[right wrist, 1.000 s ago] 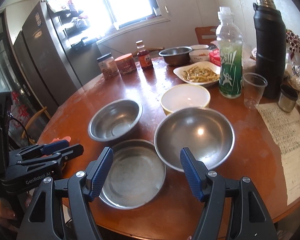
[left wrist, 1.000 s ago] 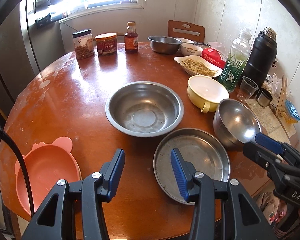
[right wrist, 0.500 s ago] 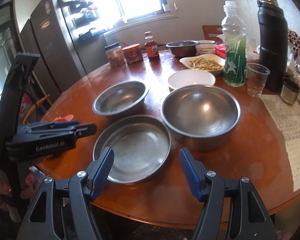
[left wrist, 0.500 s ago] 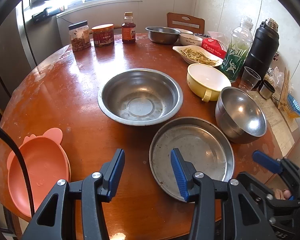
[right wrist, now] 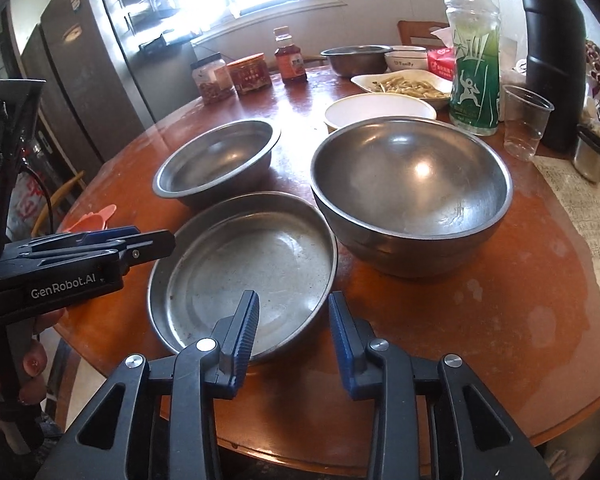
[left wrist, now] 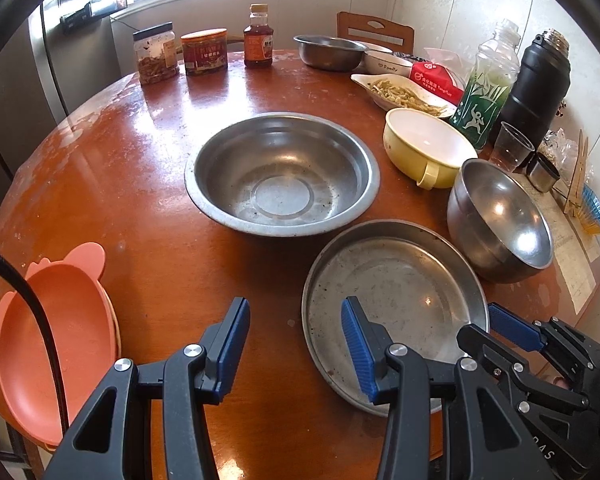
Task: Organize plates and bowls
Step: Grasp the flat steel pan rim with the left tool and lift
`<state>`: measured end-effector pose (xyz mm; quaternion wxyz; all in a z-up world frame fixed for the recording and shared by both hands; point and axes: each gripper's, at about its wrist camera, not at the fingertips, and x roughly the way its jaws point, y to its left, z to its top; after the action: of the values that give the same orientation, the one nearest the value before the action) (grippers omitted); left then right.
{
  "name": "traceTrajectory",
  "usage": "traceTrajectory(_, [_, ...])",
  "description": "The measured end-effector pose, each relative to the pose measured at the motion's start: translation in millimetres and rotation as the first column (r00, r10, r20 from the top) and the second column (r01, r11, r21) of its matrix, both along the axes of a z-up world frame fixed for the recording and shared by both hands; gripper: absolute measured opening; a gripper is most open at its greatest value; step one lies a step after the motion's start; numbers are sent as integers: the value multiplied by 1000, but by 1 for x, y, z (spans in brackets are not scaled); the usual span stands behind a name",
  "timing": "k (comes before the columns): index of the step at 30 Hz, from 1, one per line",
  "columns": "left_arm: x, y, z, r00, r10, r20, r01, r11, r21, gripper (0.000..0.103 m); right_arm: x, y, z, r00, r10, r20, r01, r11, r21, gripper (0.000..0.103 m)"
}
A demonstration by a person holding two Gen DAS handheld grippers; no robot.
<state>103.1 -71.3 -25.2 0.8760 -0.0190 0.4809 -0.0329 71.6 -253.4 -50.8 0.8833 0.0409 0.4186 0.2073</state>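
A flat steel plate [left wrist: 392, 300] [right wrist: 244, 264] lies near the table's front edge. Behind it sit a wide steel bowl [left wrist: 280, 176] [right wrist: 216, 160], a deep steel bowl [left wrist: 500, 220] [right wrist: 412, 184] and a yellow bowl [left wrist: 424, 144]. A pink bear-eared plate [left wrist: 56, 340] rests at the left edge. My right gripper [right wrist: 294, 328] [left wrist: 478, 322] straddles the flat plate's near rim. Its jaws are closing, the pads still clear of the metal. My left gripper [left wrist: 296, 344] [right wrist: 152, 240] hovers open and empty over the table at the plate's left edge.
At the back stand jars [left wrist: 156, 54], a sauce bottle [left wrist: 258, 36], another steel bowl [left wrist: 328, 52] and a dish of food [left wrist: 400, 92]. A green bottle [right wrist: 474, 56], black flask [right wrist: 552, 52], plastic cup [right wrist: 524, 120] and a paper sheet [right wrist: 580, 208] crowd the right side.
Both grippers have sunk towards the table. The right gripper's jaws have narrowed and now sit either side of the flat plate's near rim.
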Motion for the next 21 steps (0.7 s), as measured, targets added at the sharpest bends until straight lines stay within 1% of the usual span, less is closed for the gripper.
traceTrajectory(3, [3, -1, -4, 1000, -10, 0, 10, 1000, -10, 47, 3, 2, -1, 1000, -2, 0, 2, 1000, -9, 36])
traceTrajectory(5, [5, -1, -6, 1000, -18, -1, 18, 999, -31, 48, 5, 4, -2, 1000, -3, -2, 3, 1000, -17, 36])
traceTrajectory(11, [9, -5, -20, 998, -49, -35, 46, 996, -83, 47, 8, 9, -8, 1000, -7, -7, 6, 999, -46, 35])
traceTrajectory(14, [9, -8, -21, 998, -60, -20, 59, 996, -64, 47, 10, 11, -10, 1000, -11, -10, 11, 998, -57, 35])
traceTrajectory(16, [8, -9, -22, 998, -62, -16, 60, 996, -69, 47, 11, 13, -10, 1000, -9, -6, 9, 998, -62, 35])
traceTrajectory(17, [8, -10, -22, 998, -68, -15, 67, 995, -76, 48, 11, 14, -9, 1000, -8, -5, 8, 998, -67, 31])
traceTrajectory(18, [7, -10, -22, 998, -66, -12, 65, 996, -68, 48, 12, 16, -10, 1000, -6, -5, 5, 997, -72, 27])
traceTrajectory(21, [4, -13, -21, 997, -78, -8, 78, 996, -38, 48, 13, 17, -10, 1000, -4, 0, 4, 997, -79, 26])
